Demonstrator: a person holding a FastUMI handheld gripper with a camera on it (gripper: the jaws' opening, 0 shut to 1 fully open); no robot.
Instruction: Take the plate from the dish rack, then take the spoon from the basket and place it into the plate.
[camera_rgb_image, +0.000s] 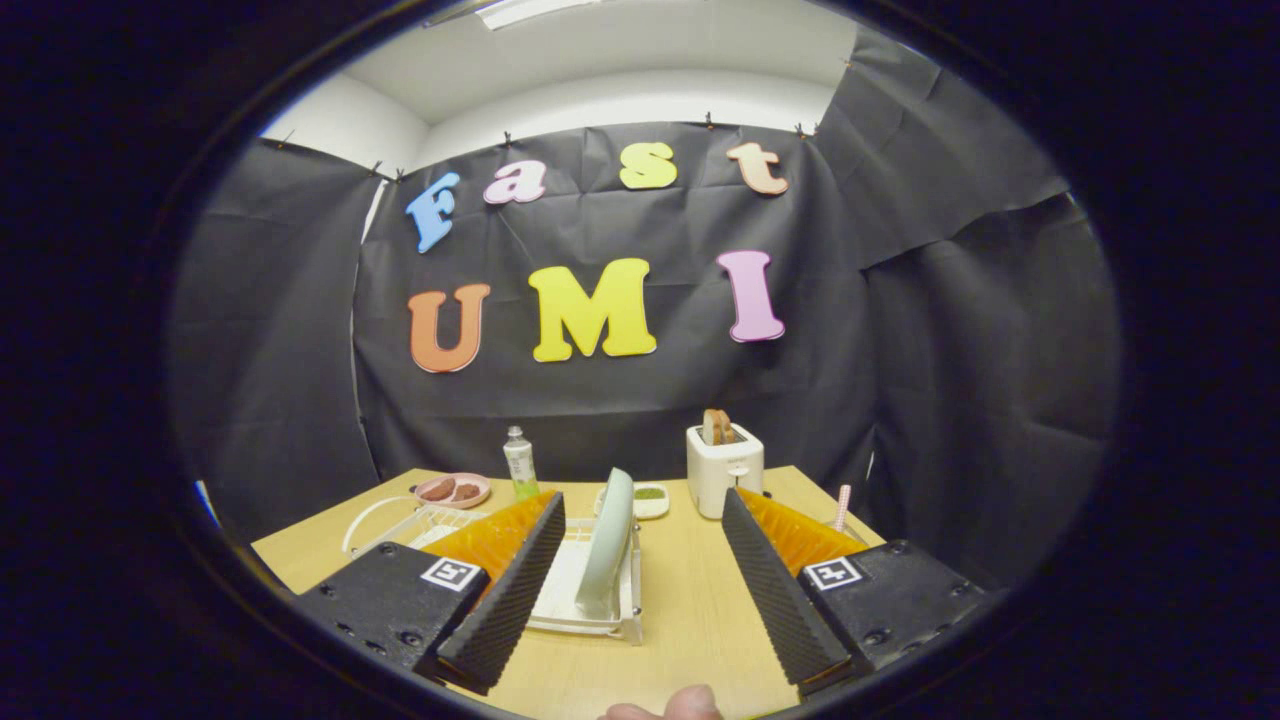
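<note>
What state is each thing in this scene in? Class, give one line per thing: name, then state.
gripper: open, fingers wide apart, holding nothing
plate: standing on edge in the dish rack, between the fingers
dish rack: on the table, holding the plate
toaster: upright, bread sticking out of its slots
bottle: upright, capped
pink dish: flat on the table, holding brown food

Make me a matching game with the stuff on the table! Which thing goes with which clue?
Things:
1. plate
2. toaster
3. bottle
4. pink dish

Clues:
A. holds two brownish pieces
B. stands on edge in the dish rack, between the open jaws
C. has bread sticking out on top
D. stands upright between the pink dish and the plate

Pairs: 1-B, 2-C, 3-D, 4-A
</note>
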